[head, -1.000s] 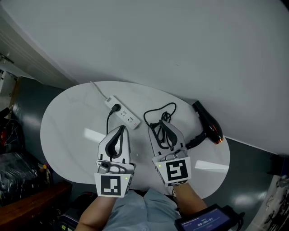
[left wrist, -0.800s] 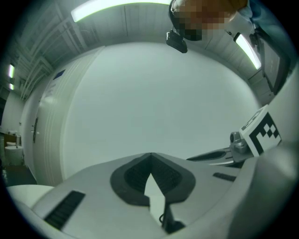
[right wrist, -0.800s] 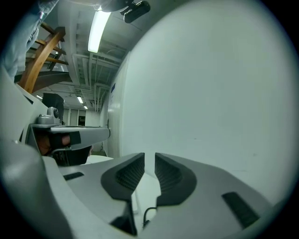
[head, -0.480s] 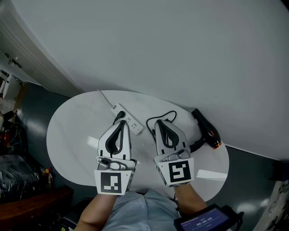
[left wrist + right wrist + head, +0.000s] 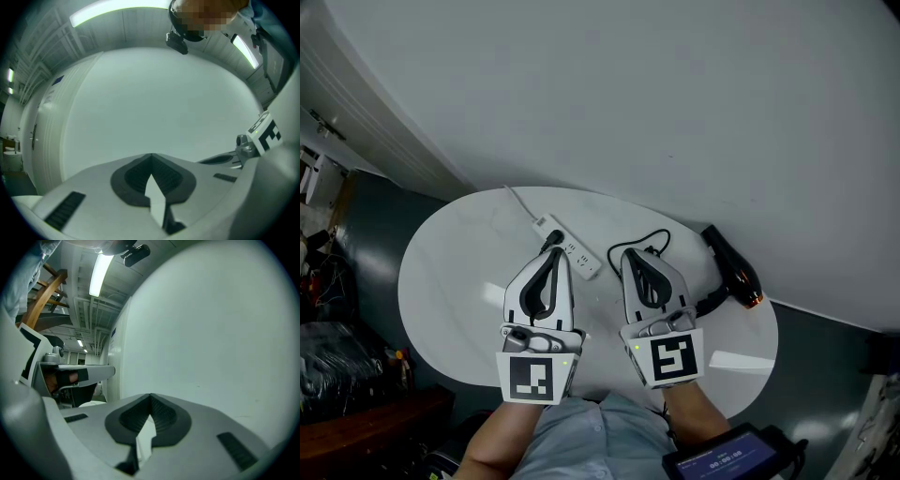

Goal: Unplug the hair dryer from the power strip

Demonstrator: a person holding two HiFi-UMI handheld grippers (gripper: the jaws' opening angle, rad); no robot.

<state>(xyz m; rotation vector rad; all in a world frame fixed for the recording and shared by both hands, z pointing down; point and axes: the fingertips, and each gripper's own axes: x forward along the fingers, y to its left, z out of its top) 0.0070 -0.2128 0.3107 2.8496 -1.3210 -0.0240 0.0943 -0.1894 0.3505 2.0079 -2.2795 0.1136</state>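
A white power strip (image 5: 569,247) lies on the oval white table (image 5: 450,281), with a black plug (image 5: 550,240) in its left end. The black hair dryer (image 5: 733,271) rests at the table's right edge, and its black cord (image 5: 649,242) loops across the middle. My left gripper (image 5: 554,253) hovers above the table just in front of the strip, shut and empty. My right gripper (image 5: 634,253) hovers over the cord loops, also shut with nothing in it. In both gripper views the tips (image 5: 150,155) (image 5: 150,395) meet against a bare white wall.
A white wall (image 5: 675,103) rises straight behind the table. A white lead (image 5: 517,202) runs from the strip off the table's far left. Dark clutter (image 5: 337,356) stands on the floor at left. A tablet (image 5: 727,459) sits near the person's lap.
Both grippers have lifted a little above the table and now cover the strip's near end and the cord. Over the last half second they have held still.
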